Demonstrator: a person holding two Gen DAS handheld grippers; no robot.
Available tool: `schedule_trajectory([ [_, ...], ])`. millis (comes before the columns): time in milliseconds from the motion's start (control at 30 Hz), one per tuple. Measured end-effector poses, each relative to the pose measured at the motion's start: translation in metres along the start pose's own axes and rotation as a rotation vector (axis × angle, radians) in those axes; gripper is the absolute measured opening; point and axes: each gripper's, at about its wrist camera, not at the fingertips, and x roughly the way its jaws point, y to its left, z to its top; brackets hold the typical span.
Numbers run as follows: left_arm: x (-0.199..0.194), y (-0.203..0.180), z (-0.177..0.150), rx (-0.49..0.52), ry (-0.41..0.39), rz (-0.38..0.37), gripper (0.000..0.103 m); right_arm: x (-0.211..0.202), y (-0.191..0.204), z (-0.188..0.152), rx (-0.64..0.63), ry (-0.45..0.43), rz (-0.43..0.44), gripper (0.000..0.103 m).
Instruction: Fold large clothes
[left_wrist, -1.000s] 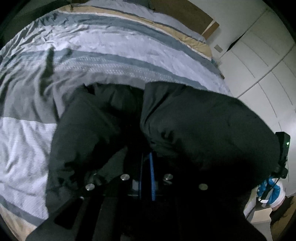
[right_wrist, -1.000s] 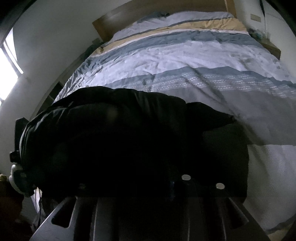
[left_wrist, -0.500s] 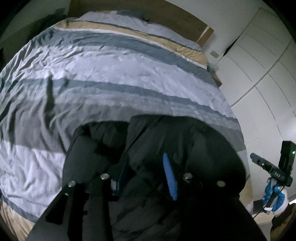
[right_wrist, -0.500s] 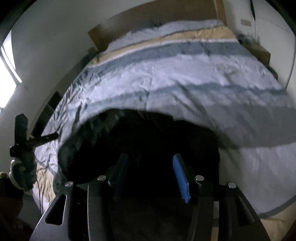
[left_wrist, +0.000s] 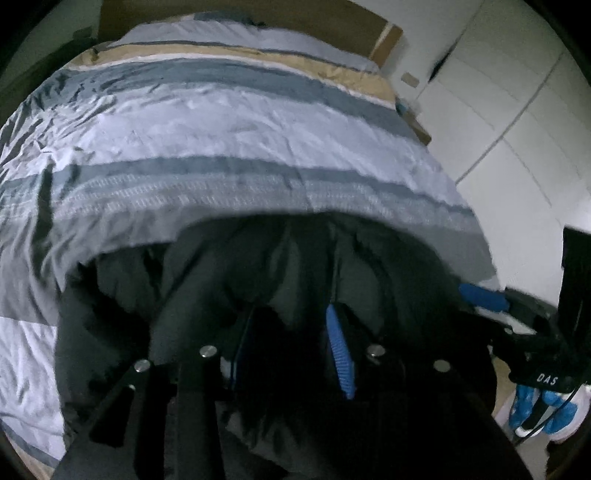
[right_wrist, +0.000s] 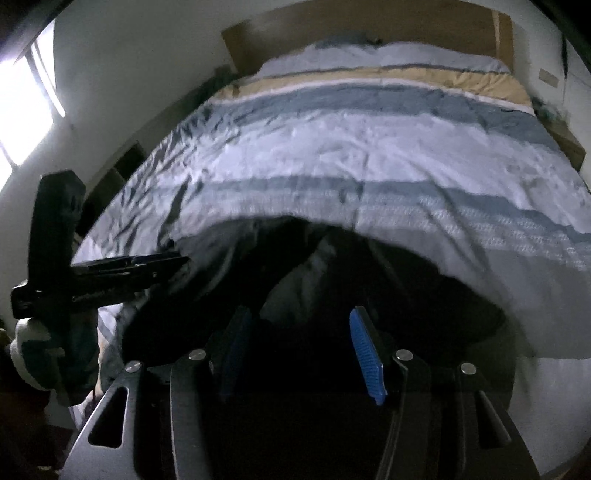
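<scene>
A large black garment (left_wrist: 229, 280) lies bunched on the near end of the striped bed; it also shows in the right wrist view (right_wrist: 436, 302). My left gripper (left_wrist: 286, 343) is open just above the cloth, holding nothing. My right gripper (right_wrist: 299, 347) is open over the same garment, also empty. The right gripper appears at the right of the left wrist view (left_wrist: 524, 325), and the left gripper at the left of the right wrist view (right_wrist: 110, 273).
The bed's striped duvet (left_wrist: 221, 122) stretches away to a wooden headboard (right_wrist: 369, 26). White wardrobe doors (left_wrist: 517, 110) stand right of the bed. A bright window (right_wrist: 22, 103) and a wall are on the left.
Both grippers let go of the black garment and opened. The garment dropped from in front of the cameras onto the bed, and both grippers drew back toward the bed's foot.
</scene>
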Motion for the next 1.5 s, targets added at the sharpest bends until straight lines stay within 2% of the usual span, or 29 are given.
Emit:
schedule_trajectory([
  [100,0.010,-0.002,-0.019,0.017,0.014,0.015,0.038,0.011,-0.005,-0.018,-0.037,0.036,-0.054,0.057],
  [267,0.034,-0.007,-0.050,0.076,0.019,0.089,0.038,0.021,-0.018,-0.047,-0.043,0.048,-0.080,0.057],
  [433,0.062,-0.003,-0.065,0.088,0.033,0.124,0.038,0.047,-0.020,-0.068,-0.069,0.065,-0.118,0.057],
  [600,0.077,-0.002,-0.069,0.111,0.061,0.143,0.038,0.065,-0.025,-0.074,-0.075,0.076,-0.126,0.057],
  [733,0.061,-0.007,-0.062,0.101,0.102,0.132,0.038,0.061,-0.021,-0.069,-0.073,0.100,-0.139,0.057],
  [933,0.008,-0.039,-0.059,0.119,0.007,0.072,0.038,0.033,-0.010,-0.062,-0.048,0.087,-0.117,0.057],
  [1033,0.009,-0.055,-0.069,0.157,0.029,0.061,0.038,0.025,-0.004,-0.069,-0.078,0.092,-0.127,0.057],
  [1133,0.028,-0.054,-0.086,0.151,0.087,0.082,0.038,0.024,-0.009,-0.077,-0.057,0.094,-0.130,0.057],
  [1267,0.034,-0.053,-0.103,0.147,0.085,0.118,0.038,0.026,-0.010,-0.088,-0.061,0.097,-0.136,0.057],
  [1500,0.007,-0.065,-0.106,0.161,0.064,0.171,0.038,0.014,-0.010,-0.096,-0.026,0.109,-0.152,0.057],
])
